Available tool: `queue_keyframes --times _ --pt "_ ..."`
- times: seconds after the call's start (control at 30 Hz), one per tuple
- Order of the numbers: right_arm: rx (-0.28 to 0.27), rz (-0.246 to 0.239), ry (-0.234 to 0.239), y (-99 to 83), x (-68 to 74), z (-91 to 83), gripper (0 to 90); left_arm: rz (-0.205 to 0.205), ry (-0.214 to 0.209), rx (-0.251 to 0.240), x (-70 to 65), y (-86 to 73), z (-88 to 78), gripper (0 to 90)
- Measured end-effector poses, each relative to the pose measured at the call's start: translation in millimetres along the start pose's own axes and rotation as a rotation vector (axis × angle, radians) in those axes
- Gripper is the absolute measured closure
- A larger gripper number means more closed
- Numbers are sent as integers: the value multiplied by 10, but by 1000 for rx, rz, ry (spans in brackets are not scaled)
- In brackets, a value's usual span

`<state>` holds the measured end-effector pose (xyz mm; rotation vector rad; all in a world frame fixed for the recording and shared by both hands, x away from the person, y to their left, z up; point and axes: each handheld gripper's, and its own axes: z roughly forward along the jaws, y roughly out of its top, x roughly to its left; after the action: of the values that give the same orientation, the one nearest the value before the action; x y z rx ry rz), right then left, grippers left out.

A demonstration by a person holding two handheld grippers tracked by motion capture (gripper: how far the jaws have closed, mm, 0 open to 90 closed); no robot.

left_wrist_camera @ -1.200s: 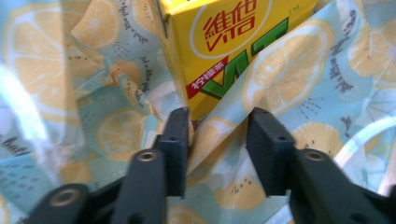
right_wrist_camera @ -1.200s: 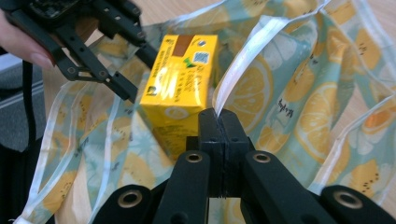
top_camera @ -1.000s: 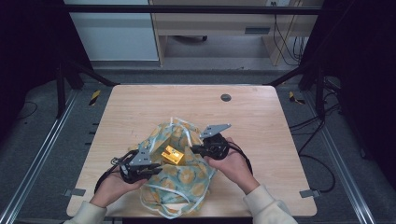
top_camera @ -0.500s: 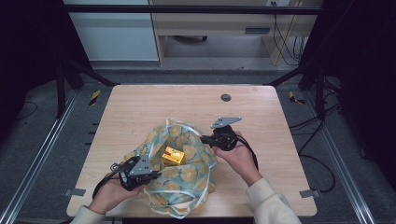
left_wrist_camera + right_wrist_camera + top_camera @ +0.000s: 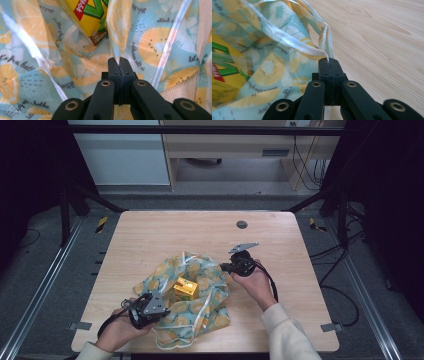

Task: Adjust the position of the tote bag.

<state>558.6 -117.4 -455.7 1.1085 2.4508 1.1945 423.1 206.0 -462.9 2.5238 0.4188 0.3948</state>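
Lemon-print bag [image 5: 200, 295] around yellow carton [image 5: 185, 288], pinched between both grippers

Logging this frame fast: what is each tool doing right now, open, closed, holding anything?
Left tool: closed, pinching a fold of the lemon-print bag.
Right tool: closed, pinching the bag's rim.

bag [image 5: 200, 292] at table's [image 5: 150, 235] near middle, carton [image 5: 185, 288] in it — left claw [image 5: 150, 307] at its near-left edge, right claw [image 5: 231, 266] at its far-right
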Motion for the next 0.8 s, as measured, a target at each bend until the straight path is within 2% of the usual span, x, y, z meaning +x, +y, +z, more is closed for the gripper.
queue_keyframes --times 0.07,0.13,0.23,0.7,0.8 --pt "10 16 -14 -15 -26 1 900 -1 10 6 -14 -7 -6 900" --pt "19 15 -23 -31 -59 -1 900 -12 19 0 -27 -15 -3 900" --pt "39 20 -34 -57 -101 -1 900 -7 28 5 -35 -20 -14 900" --pt "73 73 -79 -138 -292 -58 900 -14 81 27 -93 -69 -55 900" --pt "83 62 -92 -151 -327 -50 900 -7 91 46 -107 -78 -50 900"
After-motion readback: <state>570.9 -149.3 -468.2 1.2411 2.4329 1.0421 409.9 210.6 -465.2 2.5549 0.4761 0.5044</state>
